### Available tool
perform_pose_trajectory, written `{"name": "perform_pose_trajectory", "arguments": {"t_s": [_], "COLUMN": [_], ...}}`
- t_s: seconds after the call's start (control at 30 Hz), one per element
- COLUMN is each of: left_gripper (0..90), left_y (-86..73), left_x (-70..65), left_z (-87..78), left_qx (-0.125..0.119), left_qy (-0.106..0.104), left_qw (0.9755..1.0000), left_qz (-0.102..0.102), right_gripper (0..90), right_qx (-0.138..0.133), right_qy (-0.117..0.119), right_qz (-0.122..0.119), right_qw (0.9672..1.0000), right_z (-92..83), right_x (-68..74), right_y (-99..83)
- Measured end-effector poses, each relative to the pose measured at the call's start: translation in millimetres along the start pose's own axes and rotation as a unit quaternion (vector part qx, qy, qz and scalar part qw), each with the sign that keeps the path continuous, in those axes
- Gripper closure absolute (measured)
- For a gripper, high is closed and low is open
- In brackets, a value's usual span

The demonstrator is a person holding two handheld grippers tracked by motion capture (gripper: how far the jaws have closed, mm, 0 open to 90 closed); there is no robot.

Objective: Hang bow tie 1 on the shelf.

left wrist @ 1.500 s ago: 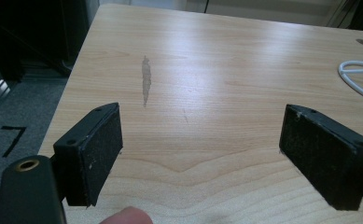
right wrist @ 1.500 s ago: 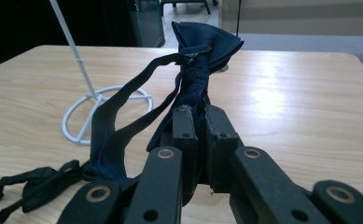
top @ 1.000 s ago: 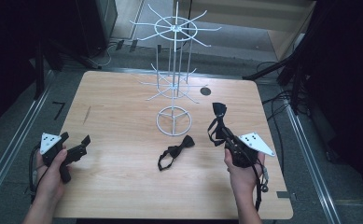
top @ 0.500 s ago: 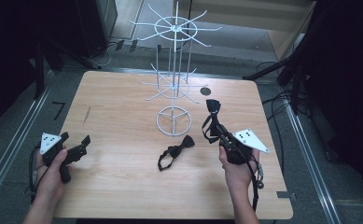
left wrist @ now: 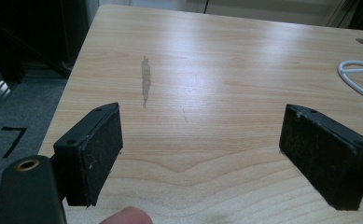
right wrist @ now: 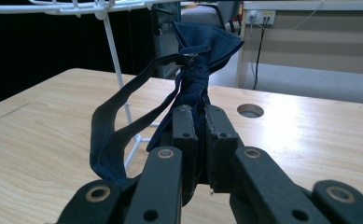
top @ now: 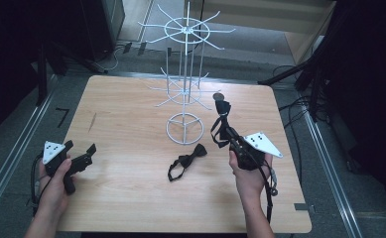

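Your right claw is clamped on a dark blue bow tie, lifted just right of the white wire rack. Your left claw gapes wide, holding nothing, well left of the rack. A second bow tie lies on the pale wooden counter just before the rack's base.

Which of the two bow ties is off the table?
The dark blue bow tie clamped in the right gripper, strap dangling. The other bow tie lies flat on the table near the rack's ring base.

Bright tabletop glare, dark surroundings
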State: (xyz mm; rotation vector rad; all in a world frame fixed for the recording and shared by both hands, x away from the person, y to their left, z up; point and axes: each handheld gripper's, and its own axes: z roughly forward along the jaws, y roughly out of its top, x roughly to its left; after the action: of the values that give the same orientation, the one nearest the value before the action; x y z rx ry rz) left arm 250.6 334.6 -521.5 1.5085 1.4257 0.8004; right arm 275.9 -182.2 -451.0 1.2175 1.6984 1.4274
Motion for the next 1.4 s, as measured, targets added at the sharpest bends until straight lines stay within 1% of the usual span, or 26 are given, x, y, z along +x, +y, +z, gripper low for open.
{"name": "perform_pose_trajectory", "arguments": {"t_s": [0.4,0.53,0.7,0.9,1.17,1.4], "left_gripper": [13.8,13.8,13.8,13.9,13.9,13.9], "left_y": [0.0,0.0,0.1,0.0,0.0,-0.1], "left_x": [0.1,0.0,0.0,-0.5,-0.6,-0.8], "left_z": [0.1,0.0,0.2,0.3,0.3,0.2], "left_qx": [0.0,0.001,0.001,0.001,0.0,-0.001], "left_qy": [0.0,0.001,0.001,0.0,0.0,0.001], "left_qw": [1.0,1.0,1.0,1.0,1.0,1.0], "left_qz": [-0.001,0.0,-0.001,0.002,0.002,0.002], "right_gripper": [85.8,85.8,85.8,85.8,85.8,85.8], "right_qx": [-0.009,-0.014,-0.021,-0.029,-0.037,-0.044], "right_qy": [0.002,0.003,0.005,0.007,0.014,0.015], "right_qz": [-0.005,-0.003,-0.007,-0.005,-0.005,-0.008], "right_qw": [0.9999,0.9999,0.9997,0.9995,0.9992,0.9989], "right_z": [8.1,10.5,8.2,6.9,7.3,4.4], "right_x": [0.7,0.6,1.6,0.1,4.9,6.8], "right_y": [10.4,14.7,15.8,21.3,27.9,32.4]}}
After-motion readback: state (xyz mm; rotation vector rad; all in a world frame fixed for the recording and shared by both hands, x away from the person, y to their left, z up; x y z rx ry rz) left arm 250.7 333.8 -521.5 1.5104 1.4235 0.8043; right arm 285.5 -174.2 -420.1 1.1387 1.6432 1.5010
